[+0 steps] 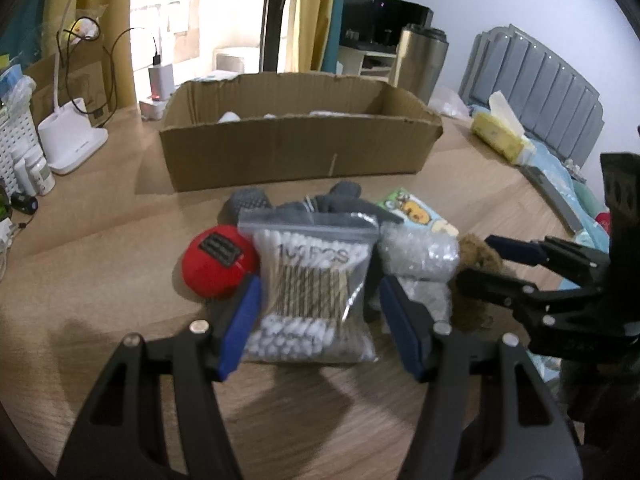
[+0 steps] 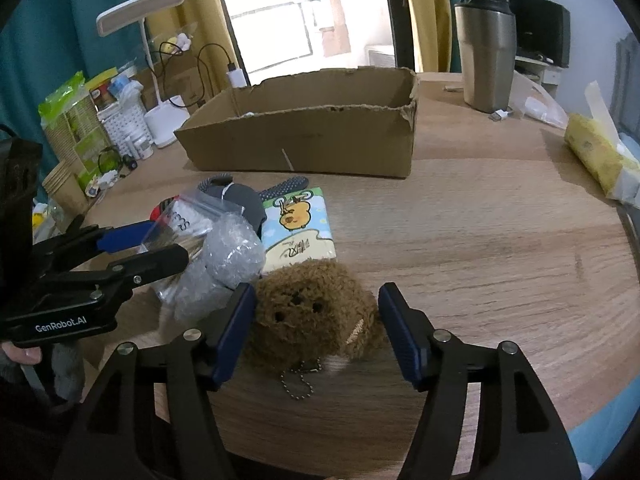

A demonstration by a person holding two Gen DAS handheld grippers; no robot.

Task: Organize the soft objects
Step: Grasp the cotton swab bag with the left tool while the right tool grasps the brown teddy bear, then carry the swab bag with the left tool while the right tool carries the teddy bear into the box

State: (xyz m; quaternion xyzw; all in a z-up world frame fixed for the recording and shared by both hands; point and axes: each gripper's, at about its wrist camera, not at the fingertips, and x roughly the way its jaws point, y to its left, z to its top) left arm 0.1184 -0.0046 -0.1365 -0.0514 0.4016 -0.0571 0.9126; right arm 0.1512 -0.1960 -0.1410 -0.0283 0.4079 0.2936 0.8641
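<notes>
- While my left fingers [image 1: 318,320] stand spread on either side of the zip bag of cotton swabs [image 1: 312,292], neither blue pad presses on it.
- My right fingers [image 2: 316,334] are spread too, around the brown plush toy [image 2: 312,308]; the left pad sits just beside its fur, the right pad stands apart from it.
- Both things lie in a tight cluster toward the near edge of the tabletop [image 2: 480,240], with a red ball [image 1: 218,266], grey socks [image 1: 336,204], a bubble-wrap roll [image 2: 232,252] and a cartoon tissue pack [image 2: 298,224] touching or overlapping one another.
- Behind the cluster, a low cardboard box [image 1: 296,148] stands open, its torn front edge facing me, with a strip of bare wood between.
- Right of the plush toy the tabletop is open out to its right edge, where a yellow pack [image 2: 596,160] lies.
- Bottles and a white lamp base [image 1: 72,148] crowd the left edge.
</notes>
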